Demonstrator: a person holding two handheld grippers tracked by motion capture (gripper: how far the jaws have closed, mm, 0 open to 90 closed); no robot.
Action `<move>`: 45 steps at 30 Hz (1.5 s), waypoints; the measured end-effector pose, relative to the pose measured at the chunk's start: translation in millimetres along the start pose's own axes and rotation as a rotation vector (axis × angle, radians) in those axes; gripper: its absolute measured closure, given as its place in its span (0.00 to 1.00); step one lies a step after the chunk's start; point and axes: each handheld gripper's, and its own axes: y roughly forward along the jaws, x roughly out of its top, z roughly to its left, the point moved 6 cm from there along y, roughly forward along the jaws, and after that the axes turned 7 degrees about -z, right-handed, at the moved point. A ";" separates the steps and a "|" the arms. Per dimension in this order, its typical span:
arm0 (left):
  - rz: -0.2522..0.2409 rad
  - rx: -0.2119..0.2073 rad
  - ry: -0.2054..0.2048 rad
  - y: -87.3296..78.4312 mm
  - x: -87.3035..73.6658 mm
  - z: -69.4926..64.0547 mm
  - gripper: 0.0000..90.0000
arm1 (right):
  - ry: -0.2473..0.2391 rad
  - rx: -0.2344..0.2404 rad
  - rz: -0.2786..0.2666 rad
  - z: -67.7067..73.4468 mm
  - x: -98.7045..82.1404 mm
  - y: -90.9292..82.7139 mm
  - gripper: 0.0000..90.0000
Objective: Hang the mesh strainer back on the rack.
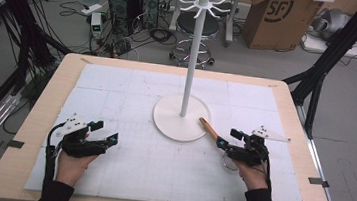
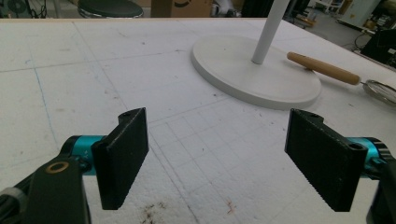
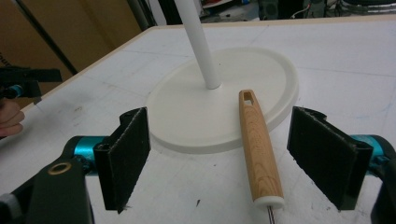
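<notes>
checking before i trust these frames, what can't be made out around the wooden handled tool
- Tool head: in the high view the right claw and hand cover it; in the left gripper view the frame edge cuts the metal ring.
- Wooden handle: in the right gripper view the bottom edge cuts off the wire below it.
- Stand hooks: too small in the high view.

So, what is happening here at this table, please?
A person sits at a table with a gripper in each hand. The right gripper is open, its jaws on either side of the wooden handle of a small strainer, not pressing on it. The handle's far end rests on the round base of a white stand with hooks on top. The left gripper is open too, with nothing between its jaws, over the white foam mat.
</notes>
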 end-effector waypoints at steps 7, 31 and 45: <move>-0.005 0.011 0.002 -1.0 0.3 0.4 0.25 | 0.020 0.002 0.023 -5.9 0.7 4.6 0.36; 0.000 0.008 0.003 -0.1 -0.7 -0.9 0.25 | 0.070 -0.009 0.190 -26.0 -11.2 31.0 0.45; -0.001 0.007 0.003 0.2 -1.2 -0.7 0.25 | 0.121 -0.012 0.312 -34.3 -22.6 38.9 0.53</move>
